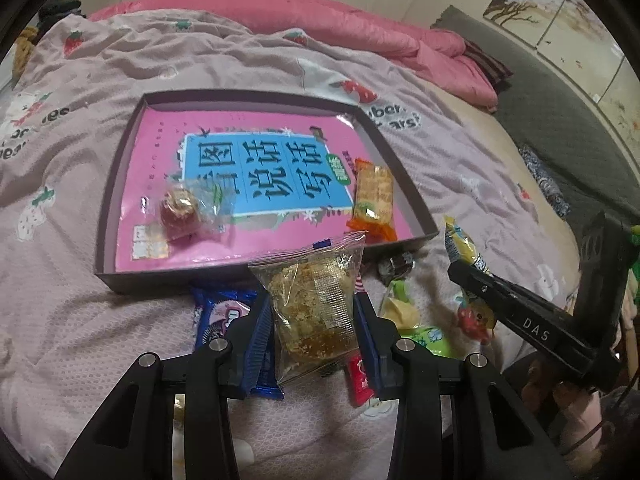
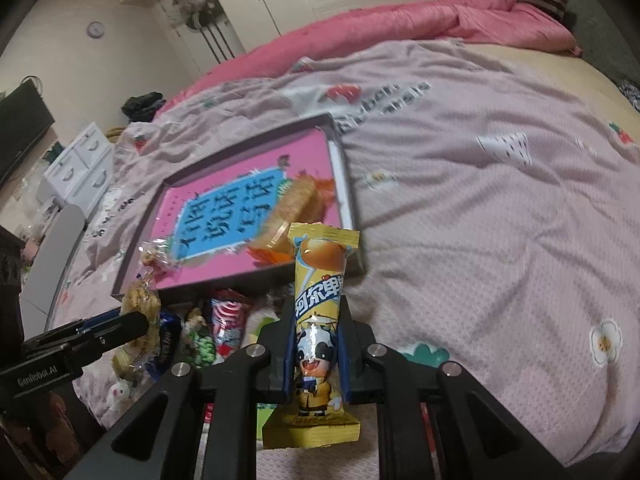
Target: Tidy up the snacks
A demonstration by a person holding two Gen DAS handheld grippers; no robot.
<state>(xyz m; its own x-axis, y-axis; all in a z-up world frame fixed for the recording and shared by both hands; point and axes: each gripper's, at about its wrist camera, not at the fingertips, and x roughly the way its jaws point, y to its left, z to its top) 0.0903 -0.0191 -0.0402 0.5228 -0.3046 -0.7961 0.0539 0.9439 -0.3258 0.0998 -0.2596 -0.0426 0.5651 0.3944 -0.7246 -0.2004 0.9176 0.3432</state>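
Both grippers held a snack, each clear of the bed (image 1: 100, 340).

The left gripper (image 1: 314, 320) had its blue fingers (image 1: 260, 320) clenched on the clear-wrapped crumbly cake (image 1: 316, 304). The packet's long axis ran along the fingers, its top seal pointing at the near wall of the box lid (image 1: 400, 168). The tray lay straight ahead and just beyond that seal, so a short forward carry looked enough.

The right gripper (image 2: 316, 344) was clamped on the yellow milk candy stick (image 2: 318, 320), which stood lengthwise between the fingers with both ends sticking out. From this side the tray (image 2: 342, 168) lay ahead and to the left, its near right corner just behind the stick's top. In the left wrist view, the right gripper (image 1: 460, 268) sat right of that corner.

Judgement: the left hand had the straighter line in; the right had to swing left over the corner.

Tray contents:
- a pink book (image 1: 160, 152) covering the floor
- a red round sweet in clear wrap (image 1: 180, 210), near left
- an orange-ended cracker pack (image 1: 372, 196) against the right wall

Still loose on the bed before the tray:
- blue biscuit pack (image 1: 224, 316)
- small red pack (image 1: 360, 378)
- green-wrapped pieces (image 1: 424, 336)
- dark twist sweet (image 1: 394, 268)
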